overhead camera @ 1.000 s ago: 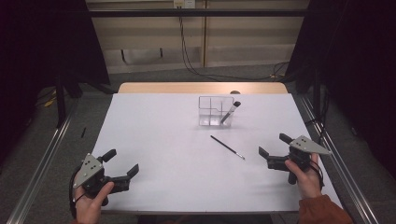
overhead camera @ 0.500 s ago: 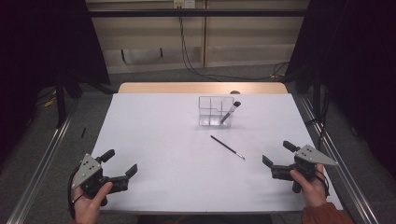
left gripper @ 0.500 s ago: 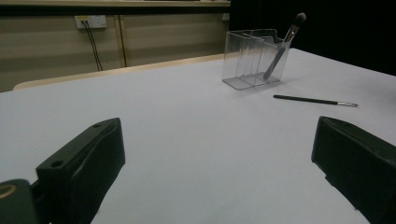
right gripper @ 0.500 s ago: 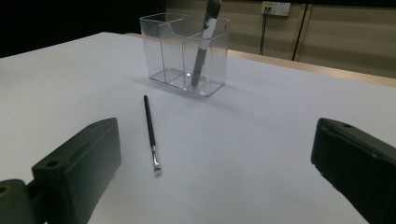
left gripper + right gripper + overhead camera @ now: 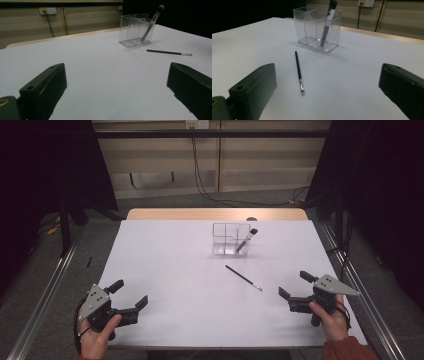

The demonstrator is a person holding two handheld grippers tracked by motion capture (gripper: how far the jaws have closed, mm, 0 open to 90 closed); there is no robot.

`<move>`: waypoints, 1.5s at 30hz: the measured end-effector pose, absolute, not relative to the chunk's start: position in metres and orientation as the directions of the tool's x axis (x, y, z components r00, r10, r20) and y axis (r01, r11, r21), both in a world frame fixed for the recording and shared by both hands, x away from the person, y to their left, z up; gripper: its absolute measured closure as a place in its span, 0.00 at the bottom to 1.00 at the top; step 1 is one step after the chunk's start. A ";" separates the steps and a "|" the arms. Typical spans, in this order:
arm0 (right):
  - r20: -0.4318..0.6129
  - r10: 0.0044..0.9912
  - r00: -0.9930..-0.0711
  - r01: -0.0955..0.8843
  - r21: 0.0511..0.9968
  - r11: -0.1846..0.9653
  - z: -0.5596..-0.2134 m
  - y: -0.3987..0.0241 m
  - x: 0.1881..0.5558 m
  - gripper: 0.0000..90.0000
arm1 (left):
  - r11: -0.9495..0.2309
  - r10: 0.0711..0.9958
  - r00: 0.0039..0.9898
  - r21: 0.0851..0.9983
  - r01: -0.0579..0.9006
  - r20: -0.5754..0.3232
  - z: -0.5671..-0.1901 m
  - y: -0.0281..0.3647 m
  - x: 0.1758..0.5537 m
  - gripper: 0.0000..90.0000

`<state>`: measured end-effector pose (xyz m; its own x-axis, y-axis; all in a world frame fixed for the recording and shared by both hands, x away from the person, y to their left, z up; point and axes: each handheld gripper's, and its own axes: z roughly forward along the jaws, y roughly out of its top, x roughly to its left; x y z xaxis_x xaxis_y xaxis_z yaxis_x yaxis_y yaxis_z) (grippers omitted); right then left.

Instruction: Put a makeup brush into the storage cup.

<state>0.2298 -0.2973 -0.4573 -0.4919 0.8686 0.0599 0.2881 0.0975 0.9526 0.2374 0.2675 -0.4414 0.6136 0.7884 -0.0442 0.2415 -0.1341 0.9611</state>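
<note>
A clear plastic organiser (image 5: 229,240) with compartments stands at the table's far middle, also seen from the left gripper view as the organiser (image 5: 133,30) and from the right gripper view as the organiser (image 5: 317,28). A dark makeup brush (image 5: 246,241) leans in its right compartment. A thin black brush (image 5: 243,277) lies flat on the white table, between the organiser and my right gripper (image 5: 296,285); its metal tip points toward that gripper. My left gripper (image 5: 131,295) rests near the front left edge. Both are open and hold nothing.
The white table surface (image 5: 190,275) has a wooden strip (image 5: 215,214) along its far edge. Metal rails (image 5: 45,295) run beside the table on both sides. Cables (image 5: 200,175) hang on the wall behind.
My right gripper has drawn back toward the front right edge, away from the thin brush. The left gripper has stayed in place.
</note>
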 end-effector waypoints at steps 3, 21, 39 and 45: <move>0.059 0.861 -0.506 0.277 0.956 0.098 -0.454 -0.293 0.233 0.01 | -0.138 0.788 0.615 0.960 0.243 -0.042 -0.442 0.268 0.239 0.03; 0.042 0.814 -0.579 0.288 0.945 0.157 -0.445 -0.269 0.261 0.02 | -0.144 0.793 0.609 0.959 0.243 -0.035 -0.441 0.266 0.239 0.03; 0.064 0.733 -0.677 0.376 0.886 0.270 -0.441 -0.231 0.302 0.04 | -0.172 0.774 0.633 0.958 0.230 -0.013 -0.441 0.263 0.240 0.03; 0.061 0.733 -0.677 0.407 0.861 0.304 -0.444 -0.225 0.318 0.05 | -0.166 0.778 0.628 0.958 0.234 -0.018 -0.441 0.263 0.240 0.03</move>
